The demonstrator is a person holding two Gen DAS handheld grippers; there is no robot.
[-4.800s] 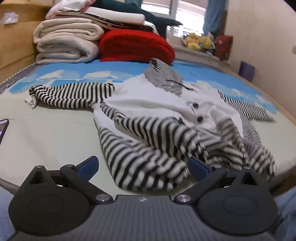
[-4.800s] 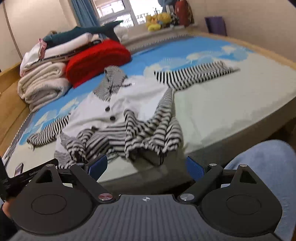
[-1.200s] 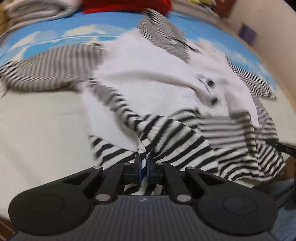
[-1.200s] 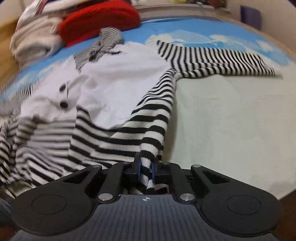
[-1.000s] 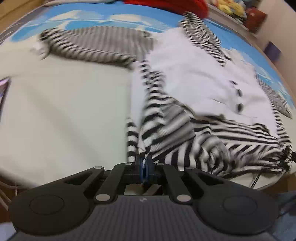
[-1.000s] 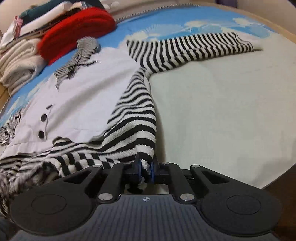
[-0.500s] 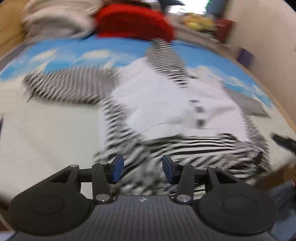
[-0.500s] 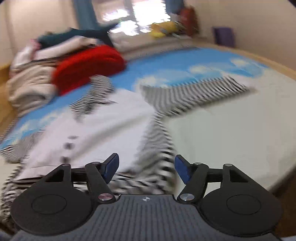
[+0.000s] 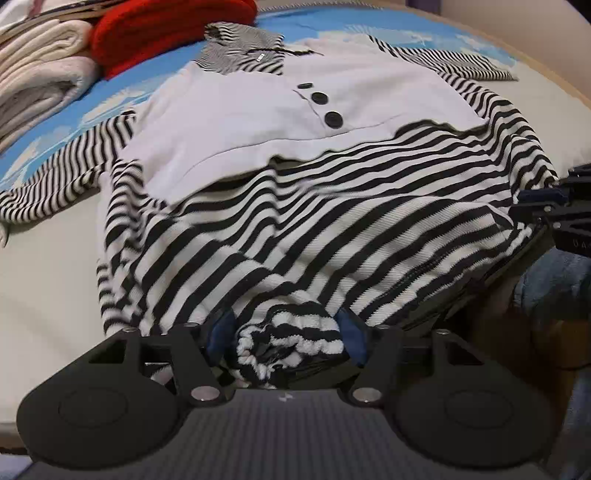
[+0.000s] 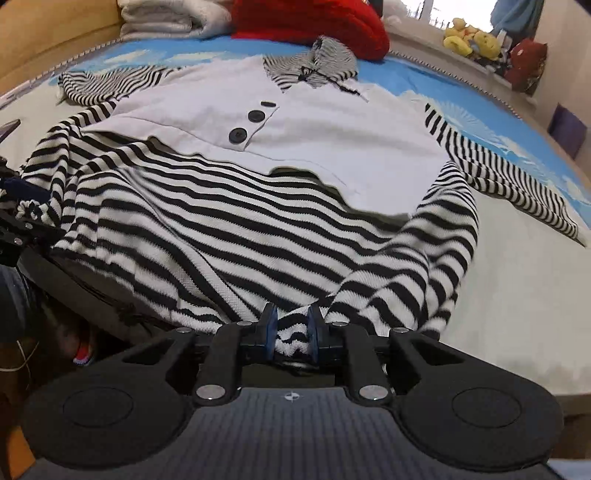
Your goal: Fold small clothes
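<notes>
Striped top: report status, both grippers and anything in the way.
Left gripper opening, bunched hem between its pads. Right gripper closing on hem. Striped top spread on bed, unfolded. Nothing in the way.

Soft indoor light, window (image 10: 439, 11) glare top right; fisheye edges, slight motion blur.

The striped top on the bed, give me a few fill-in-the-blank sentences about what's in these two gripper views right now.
1. The pile beside the folded blankets is coloured ____.
2. The white panel of the striped top carries dark round ____.
3. The striped hem sits between the pads of the right gripper, whose jaws are ____.
4. The yellow plush toys sit by the ____.

Missing words: red; buttons; closing; window
</notes>
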